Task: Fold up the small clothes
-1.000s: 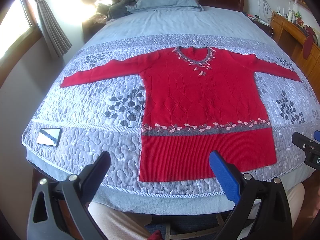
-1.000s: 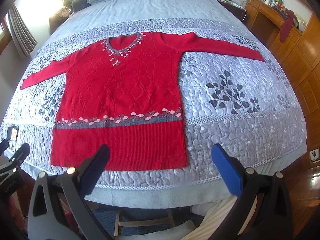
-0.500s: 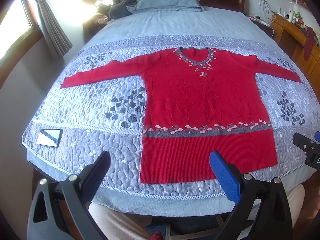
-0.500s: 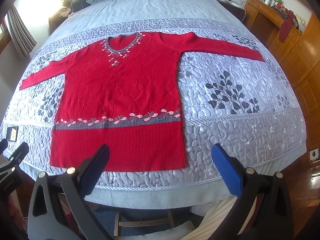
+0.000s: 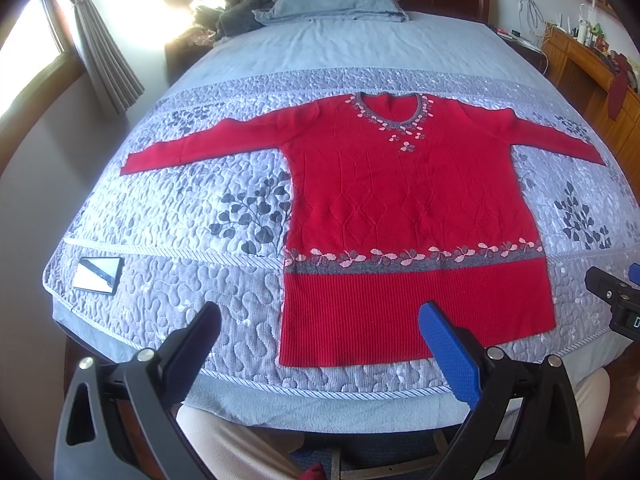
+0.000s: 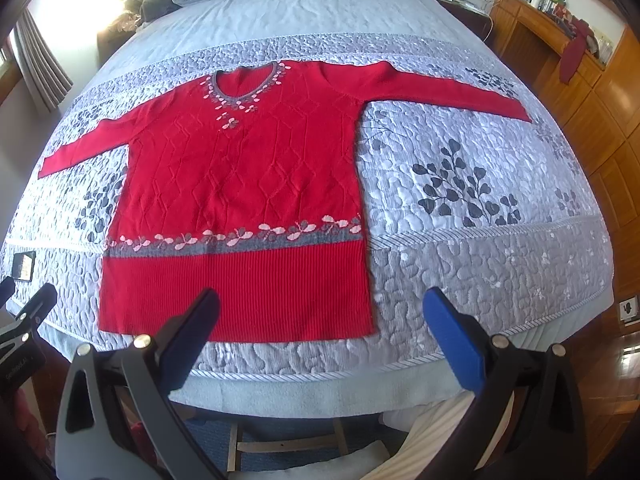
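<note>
A red knitted sweater (image 5: 408, 208) (image 6: 244, 184) lies flat and face up on the bed, both sleeves spread out sideways, a grey collar with pink leaves at the far end and a grey leaf band above the ribbed hem. My left gripper (image 5: 320, 320) hangs open over the hem's left corner near the bed's front edge, holding nothing. Over the hem's right corner my right gripper (image 6: 320, 308) is open too, with nothing between its fingers. Each gripper shows at the edge of the other's view.
The sweater rests on a grey quilted bedspread (image 5: 168, 216) with dark leaf prints. A phone (image 5: 98, 274) lies near the front left corner. A pillow (image 5: 332, 0) and dark clothes are at the headboard. A wooden cabinet (image 6: 576, 80) runs along the right side.
Both views have drifted slightly, with the sweater sitting a touch higher in the right wrist view. Both grippers stay open and the sweater lies untouched.
</note>
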A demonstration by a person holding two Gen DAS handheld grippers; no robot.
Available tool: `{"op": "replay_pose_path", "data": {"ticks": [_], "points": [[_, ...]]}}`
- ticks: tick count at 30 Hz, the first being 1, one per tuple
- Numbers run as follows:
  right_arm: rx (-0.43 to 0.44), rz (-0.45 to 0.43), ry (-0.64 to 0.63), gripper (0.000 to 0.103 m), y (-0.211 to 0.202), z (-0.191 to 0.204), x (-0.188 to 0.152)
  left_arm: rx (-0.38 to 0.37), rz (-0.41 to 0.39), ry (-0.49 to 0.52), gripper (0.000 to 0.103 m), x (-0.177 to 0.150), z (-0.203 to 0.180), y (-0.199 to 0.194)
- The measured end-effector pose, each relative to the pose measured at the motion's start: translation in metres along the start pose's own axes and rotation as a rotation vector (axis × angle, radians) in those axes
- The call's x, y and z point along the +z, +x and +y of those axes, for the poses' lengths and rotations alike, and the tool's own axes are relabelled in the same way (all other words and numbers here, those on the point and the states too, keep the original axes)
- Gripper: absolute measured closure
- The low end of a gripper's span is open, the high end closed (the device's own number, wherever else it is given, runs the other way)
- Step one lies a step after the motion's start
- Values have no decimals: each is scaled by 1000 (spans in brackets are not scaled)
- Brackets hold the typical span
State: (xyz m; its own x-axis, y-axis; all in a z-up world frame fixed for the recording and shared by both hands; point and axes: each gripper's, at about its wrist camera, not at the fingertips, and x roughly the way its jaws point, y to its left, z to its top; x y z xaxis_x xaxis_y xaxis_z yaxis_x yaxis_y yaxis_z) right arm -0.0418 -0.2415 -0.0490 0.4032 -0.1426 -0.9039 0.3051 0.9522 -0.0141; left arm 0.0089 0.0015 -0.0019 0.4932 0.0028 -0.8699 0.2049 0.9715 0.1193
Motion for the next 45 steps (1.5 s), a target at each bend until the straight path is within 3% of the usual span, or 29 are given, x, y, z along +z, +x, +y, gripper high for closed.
{"op": "replay_pose_path", "data": {"ticks": [45], "points": [[-6, 15, -11, 3, 9, 1, -1, 5, 12, -7, 4, -2, 6, 10]]}}
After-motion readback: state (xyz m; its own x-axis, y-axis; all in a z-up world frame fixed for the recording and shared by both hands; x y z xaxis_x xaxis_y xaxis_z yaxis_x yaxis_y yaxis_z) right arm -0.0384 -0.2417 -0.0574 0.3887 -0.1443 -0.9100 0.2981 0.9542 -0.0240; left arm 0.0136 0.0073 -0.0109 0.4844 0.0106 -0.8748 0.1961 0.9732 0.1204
